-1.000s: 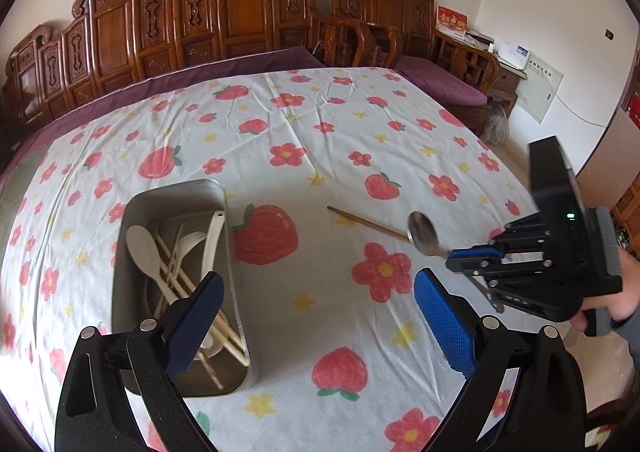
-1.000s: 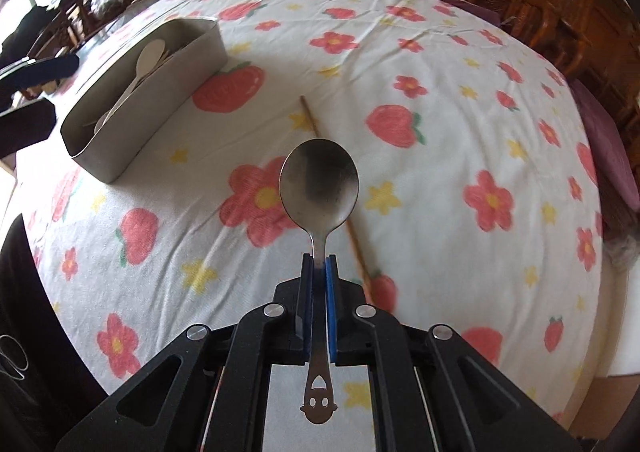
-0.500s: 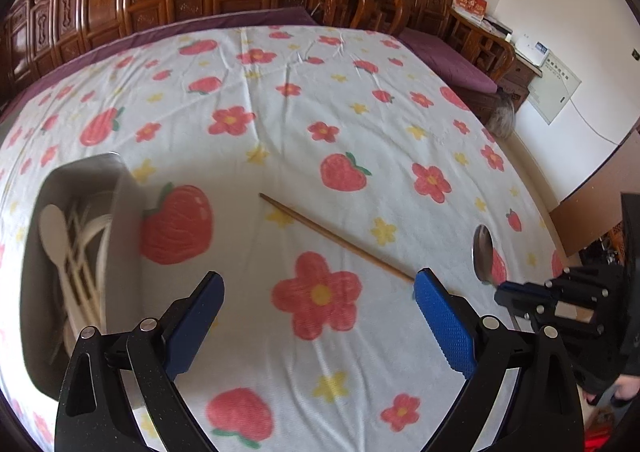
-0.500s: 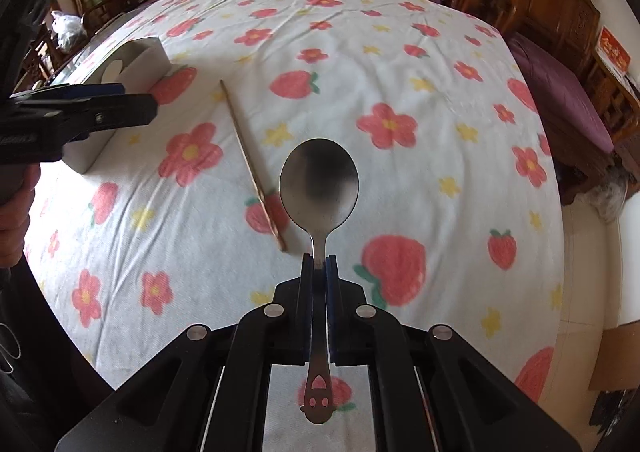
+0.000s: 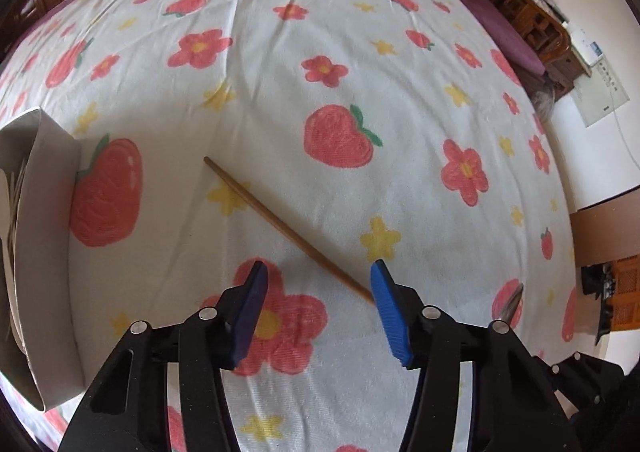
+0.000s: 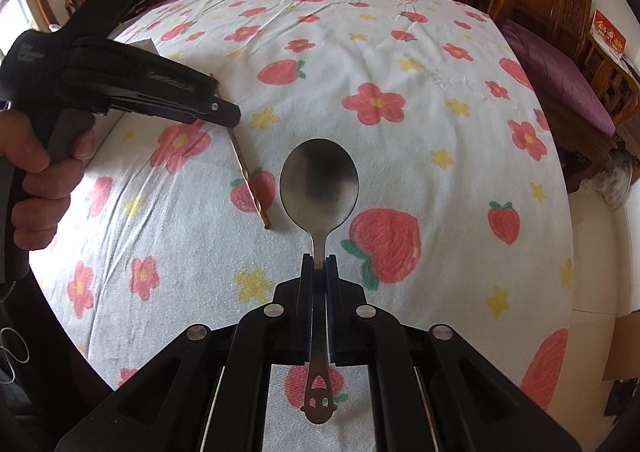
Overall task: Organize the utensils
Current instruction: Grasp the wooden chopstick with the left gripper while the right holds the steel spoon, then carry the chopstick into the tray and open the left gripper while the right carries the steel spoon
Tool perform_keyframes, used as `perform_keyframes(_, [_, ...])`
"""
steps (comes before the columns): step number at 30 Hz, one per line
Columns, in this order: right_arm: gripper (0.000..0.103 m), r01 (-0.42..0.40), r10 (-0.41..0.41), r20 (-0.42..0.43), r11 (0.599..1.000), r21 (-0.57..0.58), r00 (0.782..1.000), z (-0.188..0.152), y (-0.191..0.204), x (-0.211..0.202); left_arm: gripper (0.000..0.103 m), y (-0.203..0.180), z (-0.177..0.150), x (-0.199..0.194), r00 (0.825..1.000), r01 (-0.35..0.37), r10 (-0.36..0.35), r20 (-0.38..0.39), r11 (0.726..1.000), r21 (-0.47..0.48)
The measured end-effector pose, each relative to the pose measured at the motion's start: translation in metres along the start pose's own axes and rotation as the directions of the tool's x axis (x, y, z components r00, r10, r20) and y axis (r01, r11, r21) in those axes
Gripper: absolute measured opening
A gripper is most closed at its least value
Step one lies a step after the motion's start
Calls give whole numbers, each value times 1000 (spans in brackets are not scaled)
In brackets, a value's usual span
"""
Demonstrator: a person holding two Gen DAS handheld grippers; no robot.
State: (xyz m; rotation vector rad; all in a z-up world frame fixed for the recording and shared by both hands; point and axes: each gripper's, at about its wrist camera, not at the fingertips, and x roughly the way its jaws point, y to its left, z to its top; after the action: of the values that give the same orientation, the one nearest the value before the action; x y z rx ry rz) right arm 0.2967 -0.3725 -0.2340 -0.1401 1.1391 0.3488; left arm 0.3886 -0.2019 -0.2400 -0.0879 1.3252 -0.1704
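A brown wooden chopstick (image 5: 280, 222) lies flat and diagonal on the flowered cloth. A shiny metal spoon (image 6: 319, 188) sits horizontal, bowl forward, its handle end cut with a smiley face.

- Left gripper (image 5: 318, 306): black plastic frame, two angled arms, a round silver screw on each joint.
- Its fingers (image 5: 387, 304): blue ribbed pads, the left one darker, in shade.
- Right gripper (image 6: 319, 264): same black frame, four silver screws in a row behind the fingers; blue pads edge-on.
- Left hand (image 6: 34, 172), left of that gripper: bare skin, short nails, around a grey trigger handle.
- Black body above the hand: faint printed lettering, not legible.
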Motion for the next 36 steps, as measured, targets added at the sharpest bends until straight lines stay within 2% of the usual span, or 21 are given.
perform_keyframes(7, [7,-7,7,16,1000,1,1000,1,0,-4,44,-13,8,7,997,-70,70,-29,998,7])
perform_keyframes(9, [7,-6,6,17,1000,0,1000,0,-1,-5,39,-14,10,8,996,-90,90,-28,996,12])
perform_keyframes(15, [7,-7,7,24,1000,2,1000,-1,-2,-6,31,-23,7,10,987,-158,160,-7,983,90])
perform_keyframes(16, [7,-9,8,24,1000,3,1000,-1,-2,-7,28,-22,6,10,988,-155,156,-6,984,90])
perform_keyframes(18, [7,-9,9,26,1000,3,1000,-1,-2,-7,14,-21,5,9,987,-159,160,-5,983,93])
perform_keyframes(21, [7,-11,11,28,1000,-1,1000,-2,0,-9,6,-13,2,9,989,-149,150,-2,985,85])
perform_keyframes(29, [7,-9,10,31,1000,-9,999,1,9,-11,4,18,-10,0,997,-83,83,-4,995,55])
perform_keyframes(36, [7,-12,13,43,1000,-26,999,13,28,-16,4,37,-18,-29,997,-60,56,49,996,69])
